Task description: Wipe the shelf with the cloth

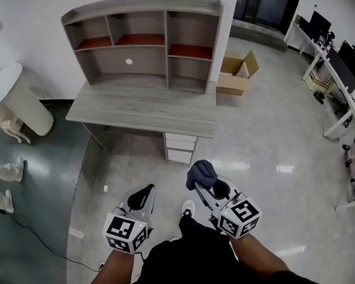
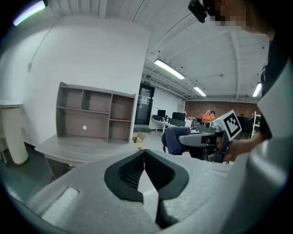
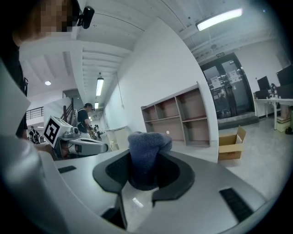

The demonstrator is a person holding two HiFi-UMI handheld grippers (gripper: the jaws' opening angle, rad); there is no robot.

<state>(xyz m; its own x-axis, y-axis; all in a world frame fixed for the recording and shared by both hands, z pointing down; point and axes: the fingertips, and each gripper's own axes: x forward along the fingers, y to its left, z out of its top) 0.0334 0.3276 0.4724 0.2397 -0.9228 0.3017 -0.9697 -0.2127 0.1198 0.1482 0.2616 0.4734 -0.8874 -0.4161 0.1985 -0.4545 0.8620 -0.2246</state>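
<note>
Jaws of the right gripper [image 3: 145,170] pinch the cloth [image 3: 147,151] — a dark blue, fuzzy bundle bunched between them and bulging above their tips. The left gripper [image 2: 144,157] has its jaws pressed together on nothing. Both hang well apart from the shelf [image 1: 145,41] on the grey worktop [image 1: 143,111].

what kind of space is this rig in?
Likely an open-plan office or lab: white desks with monitors along the right, a grey desk with a shelf unit against the wall, a cardboard box on the polished floor.
</note>
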